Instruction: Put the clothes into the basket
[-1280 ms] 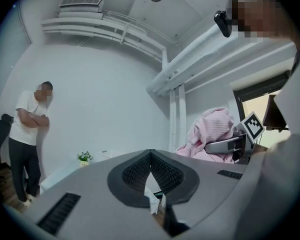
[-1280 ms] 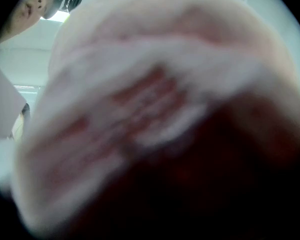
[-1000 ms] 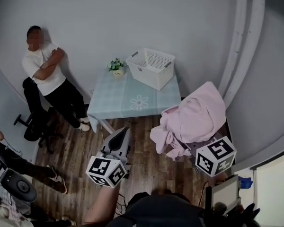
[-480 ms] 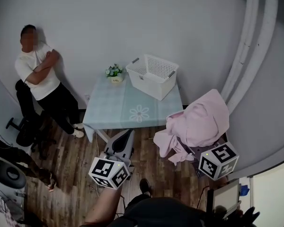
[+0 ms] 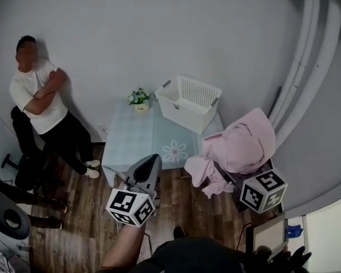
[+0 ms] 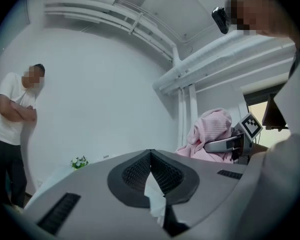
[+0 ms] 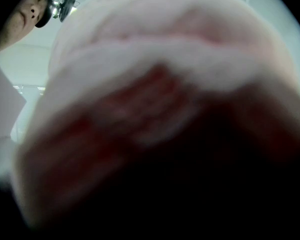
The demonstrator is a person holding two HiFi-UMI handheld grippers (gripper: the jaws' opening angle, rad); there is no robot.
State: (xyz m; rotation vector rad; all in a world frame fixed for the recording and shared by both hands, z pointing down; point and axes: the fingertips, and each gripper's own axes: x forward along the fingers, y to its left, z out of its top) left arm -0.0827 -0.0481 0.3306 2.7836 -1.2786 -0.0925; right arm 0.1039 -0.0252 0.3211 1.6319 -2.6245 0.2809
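Observation:
A white slatted basket (image 5: 188, 102) stands on the far right corner of a pale blue table (image 5: 133, 144). A bundle of pink clothes (image 5: 238, 147) hangs in the air at the table's right front corner, short of the basket. My right gripper is shut on it; its fingers are buried in the cloth and only its marker cube (image 5: 263, 190) shows. The pink clothes (image 7: 155, 84) fill the right gripper view. My left gripper (image 5: 154, 159) is shut and holds nothing, its tip over the table's front edge. From the left gripper (image 6: 150, 153) the pink clothes (image 6: 210, 134) show at the right.
A small potted plant (image 5: 139, 98) sits on the table beside the basket. A person (image 5: 37, 104) with folded arms leans on the wall at the left. Someone's legs (image 5: 23, 195) and a chair are at the lower left. A screen (image 5: 266, 235) stands at my right.
Both grippers have moved forward toward the table, the pink clothes travelling with the right one. The table and basket now lie closer, and the left tip reaches the table's edge.

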